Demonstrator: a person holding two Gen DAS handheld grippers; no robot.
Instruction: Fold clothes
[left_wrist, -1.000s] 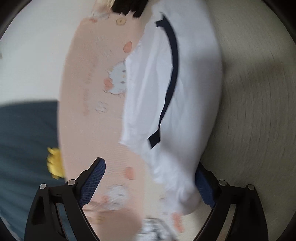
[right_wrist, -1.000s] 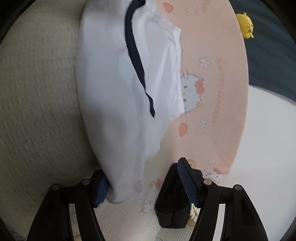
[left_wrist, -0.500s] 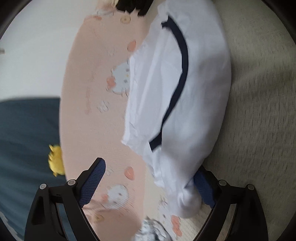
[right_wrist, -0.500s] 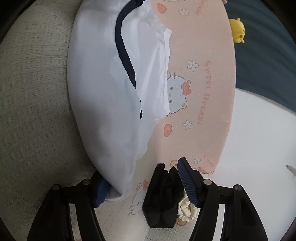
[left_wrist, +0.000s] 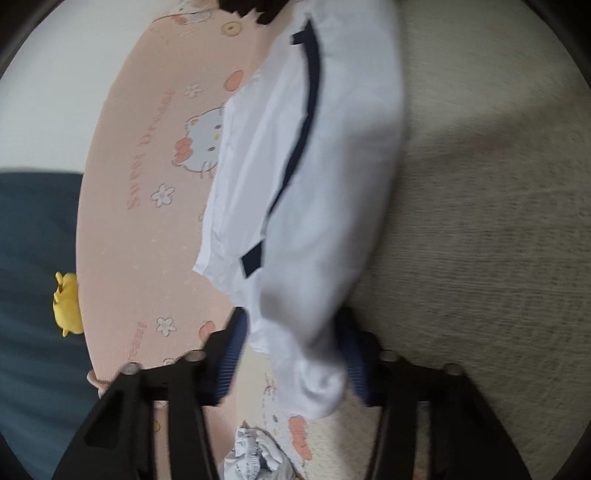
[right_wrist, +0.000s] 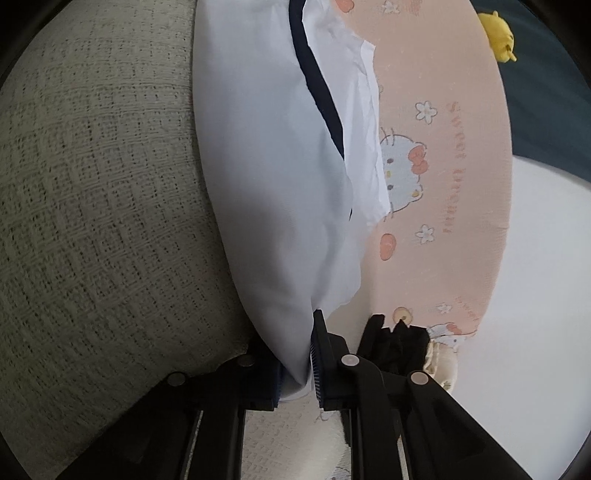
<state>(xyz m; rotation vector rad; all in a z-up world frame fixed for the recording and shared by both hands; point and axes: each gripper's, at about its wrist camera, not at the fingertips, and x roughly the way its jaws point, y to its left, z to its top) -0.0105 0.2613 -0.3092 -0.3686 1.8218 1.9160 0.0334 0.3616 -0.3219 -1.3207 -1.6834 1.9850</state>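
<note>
A white garment with a dark navy stripe hangs stretched between my two grippers, over a pink cartoon-cat blanket. My left gripper has its jaws closed in on one bunched end of it. My right gripper is shut tight on the other end. The pinched cloth hides the inner pads.
A beige woven cover lies beside the blanket. A yellow plush toy sits on dark blue fabric. A black garment and a crumpled patterned cloth lie on the blanket near the grippers.
Both grippers were wide open around the garment's ends. Their jaws have closed on the cloth, the right one fully, and the garment is now held between them.
</note>
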